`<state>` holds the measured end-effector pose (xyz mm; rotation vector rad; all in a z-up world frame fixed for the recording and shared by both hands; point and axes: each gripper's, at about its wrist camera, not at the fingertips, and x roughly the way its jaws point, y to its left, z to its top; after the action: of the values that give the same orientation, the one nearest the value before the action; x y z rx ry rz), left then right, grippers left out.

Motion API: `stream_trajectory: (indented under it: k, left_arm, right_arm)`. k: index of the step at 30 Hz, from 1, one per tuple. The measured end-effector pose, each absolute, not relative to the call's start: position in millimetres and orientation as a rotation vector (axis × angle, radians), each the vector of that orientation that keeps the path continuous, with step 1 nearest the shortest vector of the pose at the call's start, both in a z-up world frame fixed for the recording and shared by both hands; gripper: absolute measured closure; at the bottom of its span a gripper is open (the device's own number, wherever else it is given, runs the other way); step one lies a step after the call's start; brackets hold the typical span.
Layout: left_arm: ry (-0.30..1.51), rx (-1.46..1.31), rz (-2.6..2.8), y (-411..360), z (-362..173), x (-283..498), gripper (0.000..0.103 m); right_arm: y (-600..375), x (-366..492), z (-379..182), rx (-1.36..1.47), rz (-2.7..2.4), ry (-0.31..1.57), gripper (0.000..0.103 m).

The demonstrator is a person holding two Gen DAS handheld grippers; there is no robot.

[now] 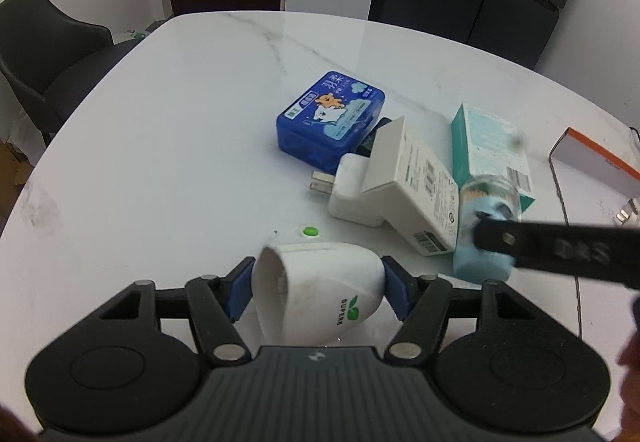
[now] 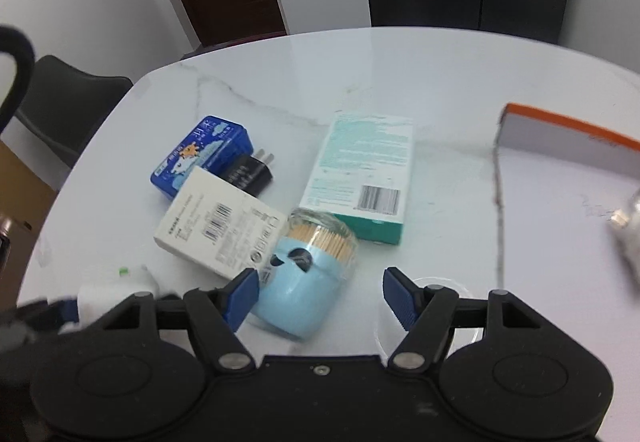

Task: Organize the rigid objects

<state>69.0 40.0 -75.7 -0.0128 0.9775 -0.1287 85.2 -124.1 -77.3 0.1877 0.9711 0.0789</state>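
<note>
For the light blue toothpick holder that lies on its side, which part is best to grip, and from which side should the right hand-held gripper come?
Grip the toothpick holder across its round blue body, not the clear cap end showing the toothpicks. Come from above and the near side, where the right hand-held gripper already is, with open jaws. The left pad is beside the body; the right pad stands clear. The white box crowds its left.

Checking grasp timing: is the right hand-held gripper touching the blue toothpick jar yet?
Cannot tell. In the right wrist view, the right hand-held gripper straddles the toothpick jar; the right pad is clear, the left pad's contact is unclear.
</note>
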Motion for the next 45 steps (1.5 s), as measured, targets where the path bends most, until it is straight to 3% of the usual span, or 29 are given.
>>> stream_trajectory:
  k: [7,13,25,45]
  left_arm:
    - [0.954,-0.025,-0.145,46.7,-68.4,66.6,0.036]
    - [0.945,-0.040,-0.153,49.3,-65.9,65.4,0.036]
    - [0.904,-0.043,-0.155,45.4,-38.0,56.9,0.036]
    - [0.830,-0.043,-0.140,31.2,11.6,17.5,0.036]
  right_arm:
    - [-106.5,103.4,-90.9,0.176,0.047,1.001,0.024]
    - [-106.5,113.7,-98.2,0.138,0.036,0.989,0.045]
    - [-110.5,62.4,-50.2,0.050,0.091,0.870,0.045]
    - [-124.3,0.0,7.2,0.028,0.123,0.829,0.045]
